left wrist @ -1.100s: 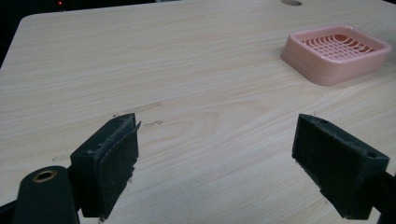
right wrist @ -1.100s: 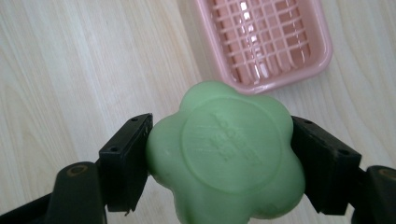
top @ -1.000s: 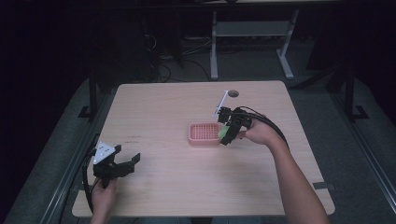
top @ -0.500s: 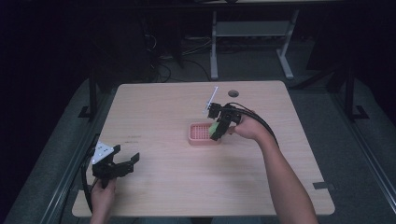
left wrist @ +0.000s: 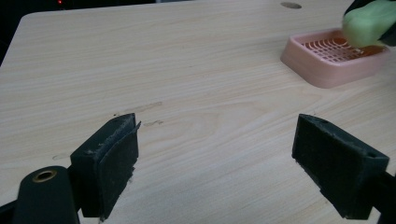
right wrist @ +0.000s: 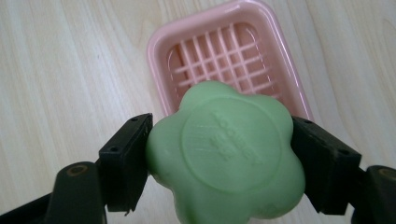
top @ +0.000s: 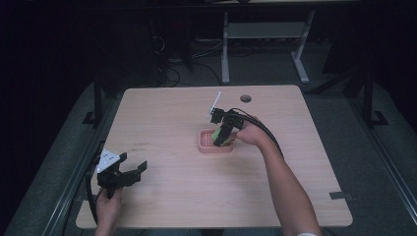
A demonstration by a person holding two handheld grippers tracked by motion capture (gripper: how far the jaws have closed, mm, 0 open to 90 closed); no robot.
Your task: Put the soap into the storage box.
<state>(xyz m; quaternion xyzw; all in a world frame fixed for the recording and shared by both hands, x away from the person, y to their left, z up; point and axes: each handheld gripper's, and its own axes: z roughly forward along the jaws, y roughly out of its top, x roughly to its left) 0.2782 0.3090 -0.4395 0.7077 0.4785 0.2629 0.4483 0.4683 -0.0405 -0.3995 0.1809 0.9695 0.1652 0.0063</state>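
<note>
The bench (right wrist: pixel 56 70) is pale, matt wood-grain laminate. The pink soap dish (right wrist: pixel 224 56) looks like glossy smooth plastic. The green soap (right wrist: pixel 226 154) is waxy, embossed. Matt black pads (left wrist: pixel 109 163) look rough, foamy.

Dim room, evenly lit tabletop (top: pixel 172 123), slightly soft focus.

From the high view we look forward and down on the whole table (top: pixel 172 206), with the pink dish (top: pixel 206 147) near its middle. Our left gripper view sits low by the near-left edge and looks across the wood at the dish (left wrist: pixel 327 70), well off. Our right gripper view hangs close above the dish (right wrist: pixel 159 51), facing down. All three share that dish.
</note>
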